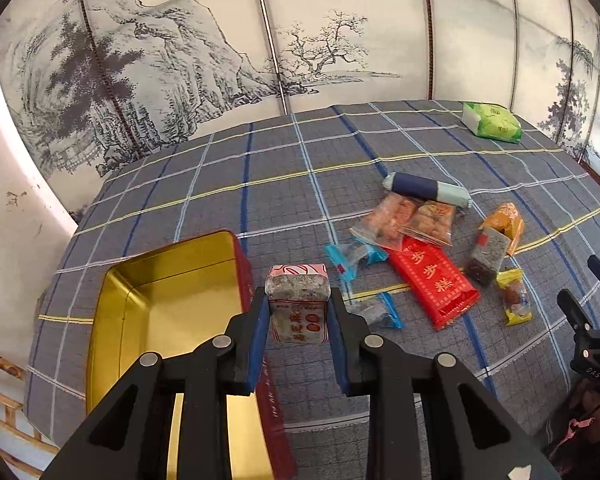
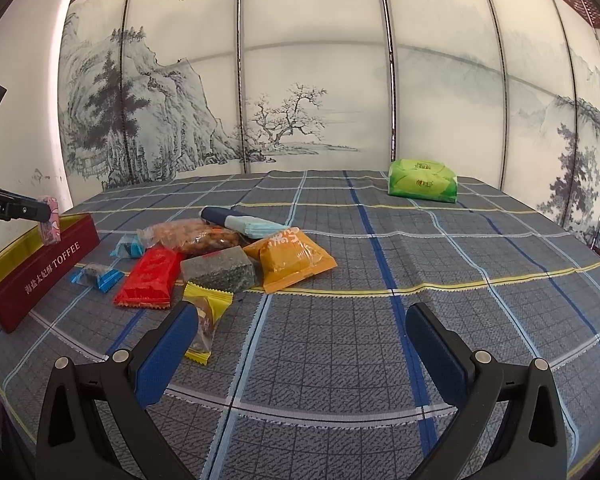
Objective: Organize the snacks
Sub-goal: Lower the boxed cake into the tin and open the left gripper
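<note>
My left gripper (image 1: 298, 300) is shut on a pink-and-white wrapped snack block (image 1: 298, 306) and holds it above the right rim of the open red toffee tin (image 1: 168, 304) with a gold inside. In the right wrist view the same block (image 2: 50, 220) hangs over the tin (image 2: 40, 276). My right gripper (image 2: 300, 320) is open and empty, low over the cloth, its left finger beside a yellow candy packet (image 2: 206, 316). A pile of snacks lies mid-table: a red packet (image 2: 150, 276), an orange packet (image 2: 290, 258), a grey block (image 2: 218, 272), blue candies (image 2: 98, 276).
A green tissue pack (image 2: 422, 182) lies at the far right of the checked tablecloth (image 2: 380, 280). A navy and pale-blue roll (image 2: 240, 220) lies behind the pile. Painted screen panels (image 2: 300, 100) stand right behind the table. My right gripper shows at the left wrist view's right edge (image 1: 592, 312).
</note>
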The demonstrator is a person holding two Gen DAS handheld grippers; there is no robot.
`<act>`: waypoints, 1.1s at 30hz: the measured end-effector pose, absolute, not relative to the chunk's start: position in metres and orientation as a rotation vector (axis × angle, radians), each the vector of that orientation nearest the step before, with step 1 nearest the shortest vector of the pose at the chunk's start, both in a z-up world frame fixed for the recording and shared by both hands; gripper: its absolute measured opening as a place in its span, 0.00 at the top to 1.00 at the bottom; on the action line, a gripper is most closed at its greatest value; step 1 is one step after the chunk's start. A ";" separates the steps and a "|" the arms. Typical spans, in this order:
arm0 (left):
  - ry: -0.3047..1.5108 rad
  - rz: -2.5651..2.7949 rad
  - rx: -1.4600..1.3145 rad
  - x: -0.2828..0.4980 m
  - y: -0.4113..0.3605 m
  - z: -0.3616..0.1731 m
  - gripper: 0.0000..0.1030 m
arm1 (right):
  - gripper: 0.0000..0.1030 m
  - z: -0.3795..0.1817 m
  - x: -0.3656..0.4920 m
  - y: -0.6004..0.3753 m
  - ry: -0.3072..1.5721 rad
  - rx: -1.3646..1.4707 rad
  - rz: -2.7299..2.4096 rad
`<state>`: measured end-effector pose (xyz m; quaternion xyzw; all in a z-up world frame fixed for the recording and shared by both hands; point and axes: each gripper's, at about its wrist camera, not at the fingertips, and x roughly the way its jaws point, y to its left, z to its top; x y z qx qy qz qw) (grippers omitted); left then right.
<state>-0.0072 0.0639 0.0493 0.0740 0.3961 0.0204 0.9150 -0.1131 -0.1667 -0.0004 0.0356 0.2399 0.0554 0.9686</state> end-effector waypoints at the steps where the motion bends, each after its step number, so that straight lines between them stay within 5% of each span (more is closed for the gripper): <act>1: 0.820 0.055 0.146 -0.004 0.071 0.050 0.76 | 0.00 0.000 -0.113 -0.166 0.485 0.071 0.112; 33: 1.002 0.306 0.114 0.091 0.216 0.000 0.71 | 0.00 0.001 -0.115 -0.172 0.523 -0.015 0.074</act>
